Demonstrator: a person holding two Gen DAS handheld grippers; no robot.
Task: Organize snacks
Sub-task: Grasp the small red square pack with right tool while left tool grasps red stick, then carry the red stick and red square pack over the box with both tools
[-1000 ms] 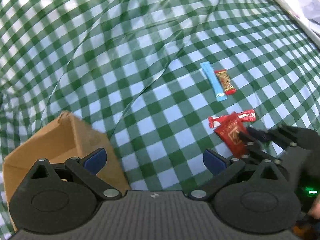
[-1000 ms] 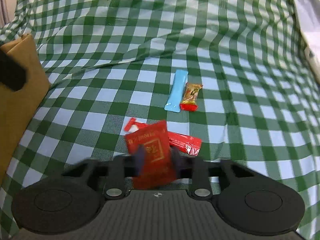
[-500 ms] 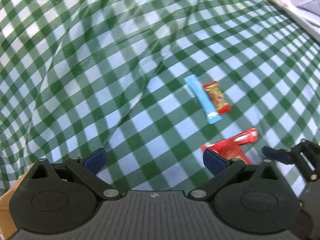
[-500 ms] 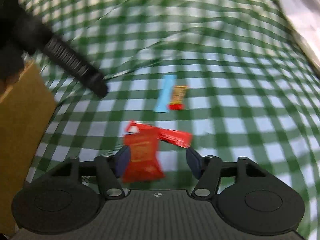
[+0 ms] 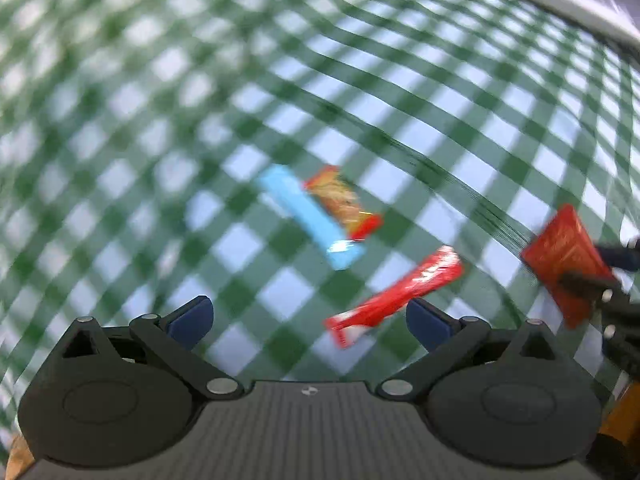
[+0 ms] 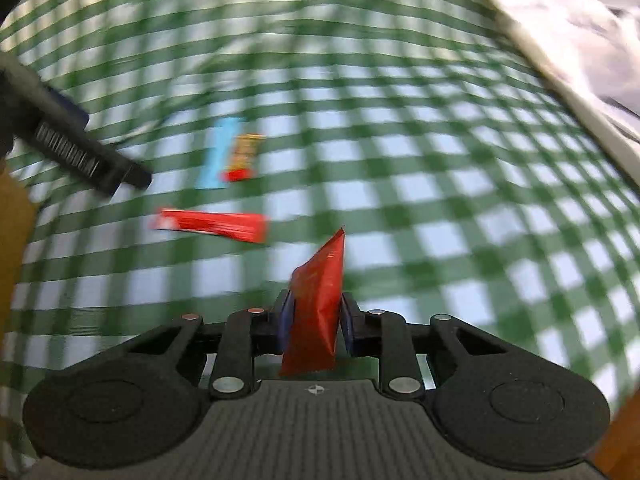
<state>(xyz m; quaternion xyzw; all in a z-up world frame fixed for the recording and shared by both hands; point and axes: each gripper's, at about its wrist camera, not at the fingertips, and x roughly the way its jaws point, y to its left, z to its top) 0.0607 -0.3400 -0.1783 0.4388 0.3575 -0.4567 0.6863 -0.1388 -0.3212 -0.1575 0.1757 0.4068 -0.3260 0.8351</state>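
Note:
My right gripper is shut on a flat red snack packet and holds it on edge above the cloth; the packet also shows at the right of the left wrist view. My left gripper is open and empty above the cloth. A long red stick packet lies just ahead of it, also in the right wrist view. Farther off lie a light blue stick and a small red-and-gold packet, side by side. Both views are blurred.
A green and white checked cloth covers the table. A brown cardboard box edge shows at the left of the right wrist view. A pale patterned surface borders the cloth at the far right.
My right gripper has shut on the flat red packet and lifted it off the cloth. My left gripper has swung away from the box towards the snacks, staying open.

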